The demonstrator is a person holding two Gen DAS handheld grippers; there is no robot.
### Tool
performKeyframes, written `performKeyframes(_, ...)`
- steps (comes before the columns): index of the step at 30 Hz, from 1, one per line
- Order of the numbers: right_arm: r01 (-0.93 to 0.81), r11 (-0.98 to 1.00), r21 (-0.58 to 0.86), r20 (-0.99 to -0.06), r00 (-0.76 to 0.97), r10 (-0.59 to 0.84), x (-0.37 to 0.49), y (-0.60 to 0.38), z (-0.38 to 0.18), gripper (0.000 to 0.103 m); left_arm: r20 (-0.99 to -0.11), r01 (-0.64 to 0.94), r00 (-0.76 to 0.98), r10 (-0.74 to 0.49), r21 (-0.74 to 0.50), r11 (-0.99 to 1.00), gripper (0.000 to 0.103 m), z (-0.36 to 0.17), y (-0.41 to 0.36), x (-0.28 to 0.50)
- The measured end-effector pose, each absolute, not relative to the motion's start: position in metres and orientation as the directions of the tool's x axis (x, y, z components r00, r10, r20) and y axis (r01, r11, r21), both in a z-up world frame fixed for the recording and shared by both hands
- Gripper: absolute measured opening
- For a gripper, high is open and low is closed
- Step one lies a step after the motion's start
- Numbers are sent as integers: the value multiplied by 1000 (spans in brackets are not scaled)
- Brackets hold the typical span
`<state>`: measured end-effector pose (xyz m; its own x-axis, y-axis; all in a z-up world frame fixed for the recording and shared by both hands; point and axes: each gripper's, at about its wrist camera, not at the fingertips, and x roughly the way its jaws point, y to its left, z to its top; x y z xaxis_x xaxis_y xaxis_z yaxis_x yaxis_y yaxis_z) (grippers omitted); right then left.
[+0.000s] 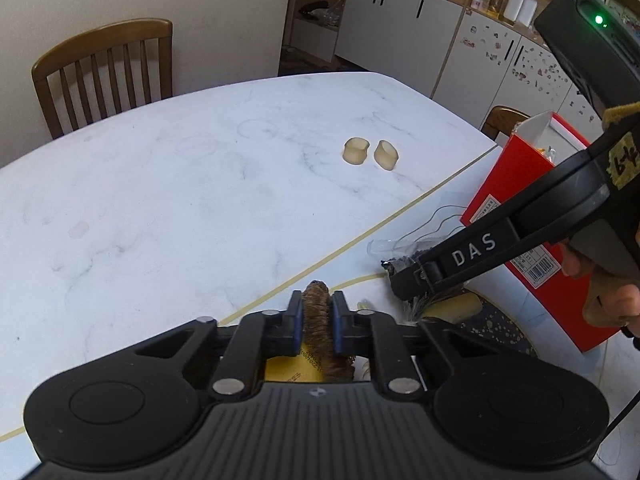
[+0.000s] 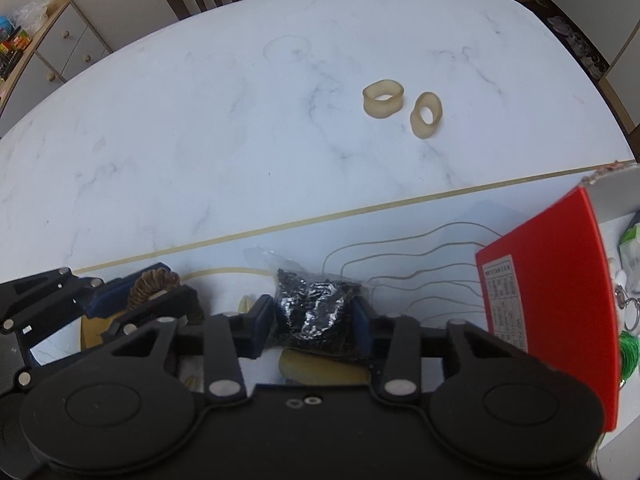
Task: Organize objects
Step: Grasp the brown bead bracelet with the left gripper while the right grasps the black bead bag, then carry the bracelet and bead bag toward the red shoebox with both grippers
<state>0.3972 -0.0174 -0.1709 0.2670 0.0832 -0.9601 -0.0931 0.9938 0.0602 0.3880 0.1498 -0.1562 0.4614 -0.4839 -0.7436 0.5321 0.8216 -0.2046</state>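
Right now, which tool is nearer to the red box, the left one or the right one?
Right. The right tool, closed on the dark crinkly bag, sits just beside the red box. The left tool, clamping a brown fibrous roll, is farther away, beyond the right one.

I see the table stretching ahead of me, with a chair behind its far edge. Two rings lie side by side on the far half of the table, just apart, beyond a strip that crosses the top. On my side of the strip, my left gripper sits to the left with a coil between its pads. To its right, my right gripper has a bag between its pads. Loose wires lie on the table just behind and right of the bag, running to a box at the right edge. Cabinets stand behind the table.
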Motion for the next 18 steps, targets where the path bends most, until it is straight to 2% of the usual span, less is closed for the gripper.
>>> performKeyframes(4, -104, 992, 69, -953, 287, 96, 389, -20, -163, 34, -735, 524, 465, -494, -221, 823, 11, -148, 151, 386)
performKeyframes(18, -182, 973, 139, -915, 353, 197, 351, -45, -96, 33, -688, 524, 470, -553, -287, 802, 11, -89, 150, 358)
